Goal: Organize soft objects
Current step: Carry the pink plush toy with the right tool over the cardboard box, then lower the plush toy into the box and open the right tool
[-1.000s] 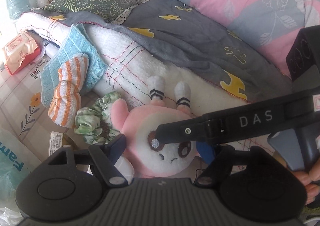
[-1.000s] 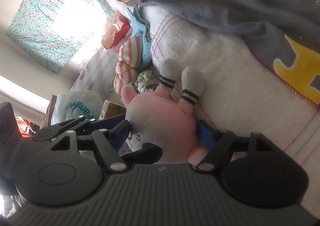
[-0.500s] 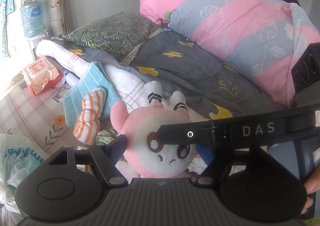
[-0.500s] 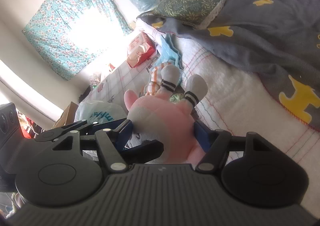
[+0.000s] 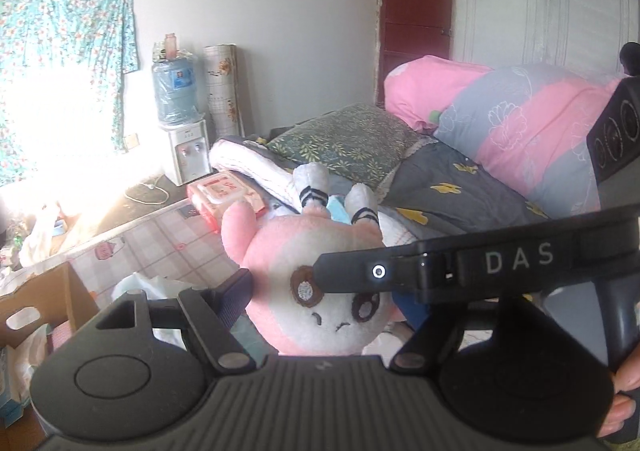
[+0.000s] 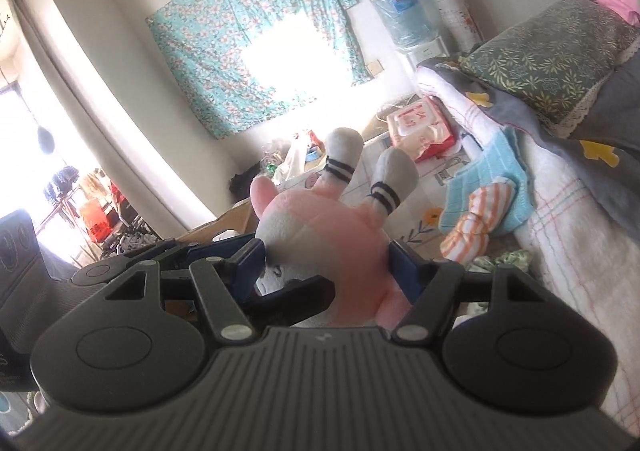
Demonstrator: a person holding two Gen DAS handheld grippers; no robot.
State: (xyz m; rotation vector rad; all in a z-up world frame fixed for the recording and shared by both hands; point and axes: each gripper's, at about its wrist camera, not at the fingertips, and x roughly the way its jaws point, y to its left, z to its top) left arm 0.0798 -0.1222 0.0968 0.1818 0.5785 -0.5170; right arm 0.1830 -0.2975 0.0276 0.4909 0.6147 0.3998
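Note:
A pink and white plush toy (image 5: pixel 316 283) hangs upside down in the air, its white striped feet pointing up. My left gripper (image 5: pixel 320 291) is shut on its head from both sides. My right gripper (image 6: pixel 324 263) is shut on the same plush (image 6: pixel 320 239), which fills the gap between its blue pads. The right gripper's black finger (image 5: pixel 440 271) crosses the toy's face in the left wrist view. Below on the bed lie a light blue cloth (image 6: pixel 484 183), an orange striped cloth (image 6: pixel 472 227) and a green scrunchie (image 6: pixel 508 259).
The bed has a white blanket (image 6: pixel 568 235), a grey quilt (image 5: pixel 460 195), a green patterned pillow (image 5: pixel 344 139) and a pink and grey duvet (image 5: pixel 532 127). A red tissue pack (image 5: pixel 224 195) lies near the bed's edge. A cardboard box (image 5: pixel 44 299) and a water dispenser (image 5: pixel 180 123) stand beyond.
Both grippers have lifted the plush up off the bed. The views have tilted up from the bedding to the wall, window curtain and door.

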